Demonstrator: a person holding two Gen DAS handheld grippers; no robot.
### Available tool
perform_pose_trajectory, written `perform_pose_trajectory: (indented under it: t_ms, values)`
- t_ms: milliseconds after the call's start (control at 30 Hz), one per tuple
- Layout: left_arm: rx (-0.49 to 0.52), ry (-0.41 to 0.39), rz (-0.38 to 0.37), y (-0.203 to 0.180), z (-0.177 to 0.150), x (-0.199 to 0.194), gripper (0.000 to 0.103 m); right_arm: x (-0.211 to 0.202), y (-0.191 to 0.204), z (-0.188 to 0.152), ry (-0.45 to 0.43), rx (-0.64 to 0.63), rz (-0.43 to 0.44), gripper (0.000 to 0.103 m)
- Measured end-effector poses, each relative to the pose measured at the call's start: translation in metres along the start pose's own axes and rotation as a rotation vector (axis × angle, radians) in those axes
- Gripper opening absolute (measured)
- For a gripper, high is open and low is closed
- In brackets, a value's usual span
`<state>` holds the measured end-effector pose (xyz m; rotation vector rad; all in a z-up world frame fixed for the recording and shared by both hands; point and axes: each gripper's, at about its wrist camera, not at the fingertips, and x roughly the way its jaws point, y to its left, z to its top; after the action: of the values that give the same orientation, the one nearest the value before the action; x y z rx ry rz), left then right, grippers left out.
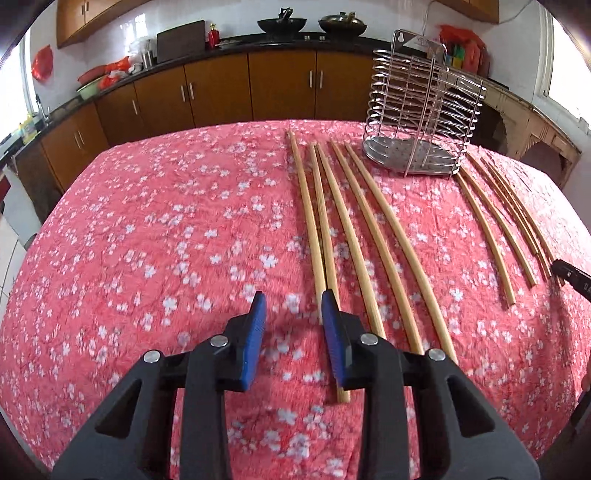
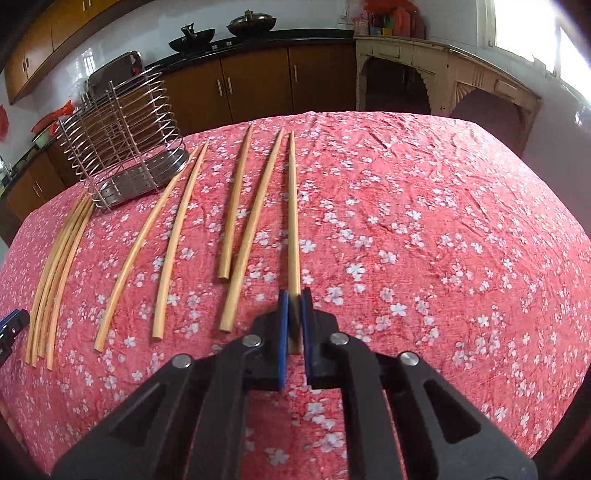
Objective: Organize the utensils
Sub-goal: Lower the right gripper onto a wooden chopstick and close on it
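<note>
We hold the right gripper (image 2: 294, 297) low over the pink flowered tablecloth (image 2: 424, 229), and its blue pads (image 2: 283, 325) are pressed together on the near end of one wooden chopstick (image 2: 293, 206), which runs straight ahead of the fingers across the cloth. Just to its left lie two more chopsticks (image 2: 243, 236) side by side, then another loose pair (image 2: 155, 254) further left, and a tight bundle of four or five (image 2: 55, 273) at the far left edge of that view. Our left gripper (image 1: 293, 301) hovers above the cloth with its blue pads (image 1: 256, 332) standing clearly apart and nothing between them; its right finger sits just over the near ends of a row of five chopsticks (image 1: 347, 236) that fan away toward the far side of the table. The wire utensil holder (image 1: 424, 118) stands upright near the far edge of the table, between the two groups of chopsticks, and we see nothing inside it. Behind the table runs a dark counter with brown cabinets (image 1: 221, 88) and two woks (image 1: 282, 24).
</note>
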<state>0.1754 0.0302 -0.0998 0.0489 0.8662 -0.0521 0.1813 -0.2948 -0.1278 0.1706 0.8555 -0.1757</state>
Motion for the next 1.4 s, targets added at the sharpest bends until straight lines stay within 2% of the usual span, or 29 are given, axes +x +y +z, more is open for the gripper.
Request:
perform_pose_trajectory:
  t_ms: [367, 400, 433, 667, 800, 900, 967, 1033, 1200, 1400]
  values:
    - [0.034, 0.021, -0.035, -0.009, 0.007, 0.010, 0.031, -0.003, 0.003, -0.001, 0.001, -0.019, 0.010, 0.010]
    - [0.031, 0.032, -0.024, -0.008, 0.007, 0.012, 0.024, -0.003, 0.003, 0.000, 0.002, -0.025, 0.005, 0.010]
    - [0.024, 0.034, -0.019, -0.006, 0.007, 0.014, 0.021, -0.003, 0.005, 0.000, 0.002, -0.027, 0.003, 0.009]
    - [-0.051, 0.035, -0.003, 0.022, 0.009, 0.019, 0.017, 0.001, -0.004, 0.002, -0.001, 0.001, -0.016, 0.008]
    - [-0.070, 0.032, -0.015, 0.027, 0.006, 0.016, 0.016, 0.000, -0.010, 0.000, -0.008, 0.007, -0.015, 0.008]
    - [-0.041, 0.030, -0.097, 0.016, 0.001, 0.012, 0.016, -0.001, -0.007, -0.002, -0.012, -0.009, -0.017, 0.008]
    - [-0.028, 0.030, -0.119, 0.010, 0.000, 0.011, 0.016, 0.000, -0.006, -0.002, -0.013, -0.015, -0.013, 0.008]
    - [-0.059, 0.021, -0.131, 0.016, 0.002, 0.009, 0.016, 0.000, -0.005, -0.002, -0.012, -0.017, -0.011, 0.008]
    - [-0.094, 0.014, -0.097, 0.032, 0.012, 0.011, 0.016, -0.002, -0.004, -0.005, -0.012, -0.024, -0.012, 0.008]
    - [-0.079, 0.039, -0.123, 0.023, 0.014, 0.020, 0.016, -0.003, -0.003, -0.008, -0.014, -0.027, -0.015, 0.008]
